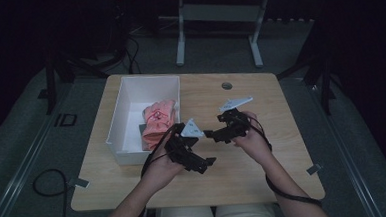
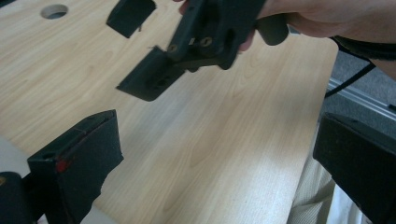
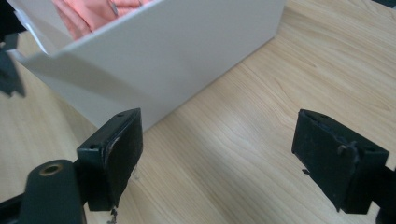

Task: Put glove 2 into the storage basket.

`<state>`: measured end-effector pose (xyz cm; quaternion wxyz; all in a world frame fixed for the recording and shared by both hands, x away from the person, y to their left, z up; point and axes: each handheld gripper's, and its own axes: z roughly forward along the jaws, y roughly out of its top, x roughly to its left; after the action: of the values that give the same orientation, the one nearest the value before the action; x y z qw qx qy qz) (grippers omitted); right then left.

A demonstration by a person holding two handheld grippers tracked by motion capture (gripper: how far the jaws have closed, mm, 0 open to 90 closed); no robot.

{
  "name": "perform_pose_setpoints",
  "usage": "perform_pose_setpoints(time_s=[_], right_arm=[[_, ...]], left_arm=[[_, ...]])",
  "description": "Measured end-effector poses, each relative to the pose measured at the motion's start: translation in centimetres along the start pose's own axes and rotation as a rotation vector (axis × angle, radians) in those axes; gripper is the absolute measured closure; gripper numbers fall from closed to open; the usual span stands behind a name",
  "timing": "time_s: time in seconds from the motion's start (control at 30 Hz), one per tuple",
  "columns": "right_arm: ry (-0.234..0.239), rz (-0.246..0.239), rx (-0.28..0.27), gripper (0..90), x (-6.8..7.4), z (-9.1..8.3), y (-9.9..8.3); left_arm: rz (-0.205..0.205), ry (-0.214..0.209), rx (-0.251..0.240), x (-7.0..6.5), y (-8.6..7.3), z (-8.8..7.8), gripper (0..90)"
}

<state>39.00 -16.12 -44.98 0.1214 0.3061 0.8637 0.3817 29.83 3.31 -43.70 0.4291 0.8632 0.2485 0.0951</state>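
Observation:
A white open box [image 1: 125,99] stands on the left half of the wooden table [image 1: 264,160], with a folded pink cloth [image 1: 159,120] in its near right corner. My left gripper [image 1: 204,165] hovers just right of the box's near corner, held in a hand, jaws wide open and empty. In the left gripper view its fingers [image 2: 79,163] frame bare table. My right gripper [image 1: 211,134] hangs at mid-table, pointing left at the box, also open with nothing in it. The right gripper view has the box wall [image 3: 163,60] ahead of its fingers [image 3: 112,154], and the pink cloth [image 3: 93,11] inside.
A round cable hole [image 1: 226,85] sits near the table's far edge. In the left gripper view the right gripper [image 2: 133,51] hangs close ahead, above the table. Dark floor with cables and a metal frame [image 1: 216,17] surrounds the table.

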Motion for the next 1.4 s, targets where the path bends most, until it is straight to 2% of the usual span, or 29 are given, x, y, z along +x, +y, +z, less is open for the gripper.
perform_pose_setpoints(time_s=[0.23, 0.33, 0.5, 0.67, 0.8, 0.93, 1.07, 1.17, 1.4], right_arm=[[-0.023, 0.009, 0.024, 16.2, -0.4, 1.0, -1.9], [-0.032, 0.010, 0.031, 16.2, -0.6, 1.4, -2.6], [-0.061, 0.004, 0.034, 16.2, -0.9, 1.8, -4.0], [-0.068, 0.014, 0.051, 16.2, -1.2, 2.4, -5.4], [-0.081, 0.002, 0.052, 16.2, -1.5, 2.7, -6.3], [-0.091, -0.005, 0.053, 15.3, -1.7, 2.9, -7.0], [-0.088, -0.003, 0.042, 15.2, -1.9, 3.1, -7.7], [-0.093, -0.008, 0.041, 14.7, -1.9, 3.4, -8.2], [-0.092, -0.002, 0.038, 14.4, -2.1, 3.7, -9.2]], left_arm=[[0.023, -0.049, 0.035, -1.1, -1.1, 2.3, 0.8], [0.034, -0.052, 0.051, -1.5, -1.5, 3.2, 0.8], [0.032, -0.073, 0.054, -1.8, -2.4, 4.3, 0.8], [0.027, -0.108, 0.079, -2.1, -3.6, 5.9, 0.8], [0.024, -0.123, 0.071, -2.0, -4.5, 6.9, 0.8], [0.033, -0.122, 0.067, -1.9, -5.6, 7.8, 0.8], [0.024, -0.126, 0.071, -1.6, -6.6, 8.6, 0.8], [0.032, -0.106, 0.072, -1.6, -7.0, 8.9, 0.8], [0.025, -0.103, 0.059, -1.2, -7.6, 9.0, 0.8]])
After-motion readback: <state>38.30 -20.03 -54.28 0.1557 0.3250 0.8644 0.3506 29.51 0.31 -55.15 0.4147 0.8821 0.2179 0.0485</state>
